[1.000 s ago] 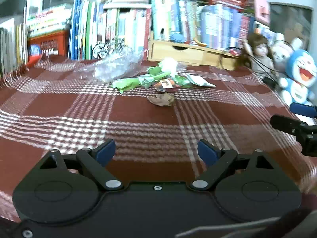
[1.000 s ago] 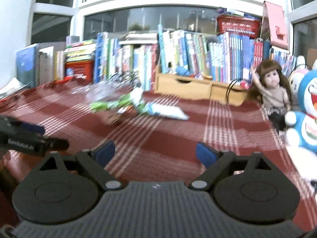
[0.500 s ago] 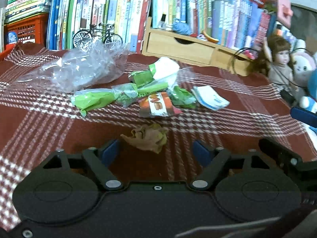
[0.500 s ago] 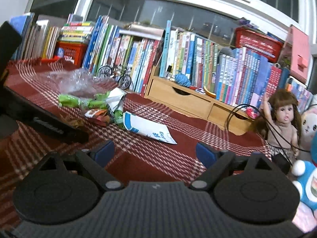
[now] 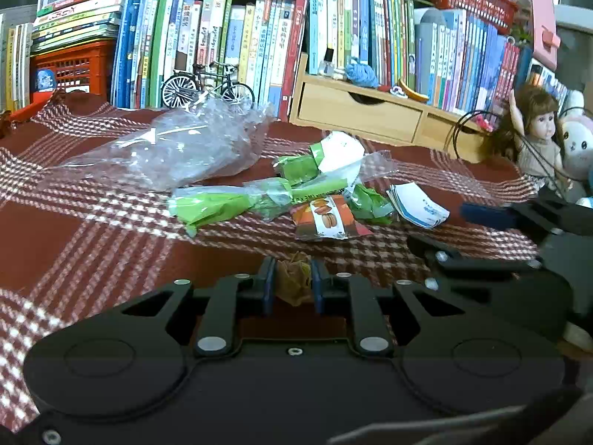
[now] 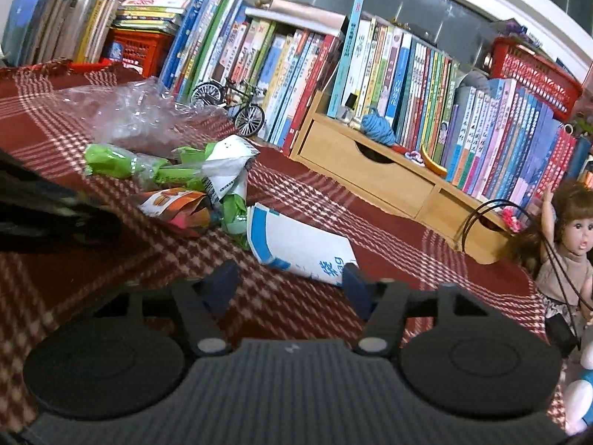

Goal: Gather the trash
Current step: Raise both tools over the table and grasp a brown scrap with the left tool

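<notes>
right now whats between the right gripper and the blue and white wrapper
Only bare plaid cloth; in the right wrist view the open right gripper sits just short of the blue and white wrapper.

The right gripper (image 6: 289, 282) hovers with jaws apart just before the blue-and-white wrapper (image 6: 300, 246) on the plaid cloth (image 6: 389, 230).

Red-and-white plaid tablecloth (image 5: 92, 222), green wrappers (image 5: 218, 209), an orange snack packet (image 5: 326, 218), a white-and-blue packet (image 6: 300, 246), a brown crumpled scrap (image 5: 293, 282), a clear plastic bag (image 5: 178, 148), blue finger pads (image 6: 222, 283).
</notes>
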`<state>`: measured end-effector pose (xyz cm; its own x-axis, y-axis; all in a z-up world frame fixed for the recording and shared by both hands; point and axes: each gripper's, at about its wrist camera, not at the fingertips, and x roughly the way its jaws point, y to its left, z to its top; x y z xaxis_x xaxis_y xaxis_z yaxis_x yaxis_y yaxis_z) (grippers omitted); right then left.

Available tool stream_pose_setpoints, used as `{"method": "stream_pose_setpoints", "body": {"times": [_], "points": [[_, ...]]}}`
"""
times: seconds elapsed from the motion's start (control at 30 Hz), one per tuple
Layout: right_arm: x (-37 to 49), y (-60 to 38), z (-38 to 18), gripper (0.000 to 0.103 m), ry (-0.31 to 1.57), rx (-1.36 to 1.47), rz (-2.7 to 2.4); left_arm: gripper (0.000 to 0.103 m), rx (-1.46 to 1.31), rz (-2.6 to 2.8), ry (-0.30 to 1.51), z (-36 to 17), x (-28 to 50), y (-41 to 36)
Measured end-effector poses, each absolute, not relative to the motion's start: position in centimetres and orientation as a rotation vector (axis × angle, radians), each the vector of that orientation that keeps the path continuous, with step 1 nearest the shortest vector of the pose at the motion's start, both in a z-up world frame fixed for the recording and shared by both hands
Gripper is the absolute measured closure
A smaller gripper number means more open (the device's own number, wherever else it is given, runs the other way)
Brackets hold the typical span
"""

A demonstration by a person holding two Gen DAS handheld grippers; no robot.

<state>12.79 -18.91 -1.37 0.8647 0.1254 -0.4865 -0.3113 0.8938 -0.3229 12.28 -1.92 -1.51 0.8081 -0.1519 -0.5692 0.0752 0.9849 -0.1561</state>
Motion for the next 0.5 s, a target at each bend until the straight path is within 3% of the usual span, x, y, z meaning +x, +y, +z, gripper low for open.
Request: {"method": "stream_pose_setpoints", "body": {"times": [0.07,0.1,0.5], "points": [[13.5,-18.7,-1.4,0.044,0.493,-0.404,0.227,0.084,-0.141,-0.129,0.607,-1.2,11.5,-1.4],[13.8,-18.6,-1.4,0.062,0.505,-0.403,0.224,0.084,-0.145,-0.134,0.601,-1.0,11.2,-1.3],[9.1,-21.4,1.0,0.091,0.481,-0.215,0.240,0.084,-0.098,-0.183,0.488,1.0,5.5,-0.3]]}}
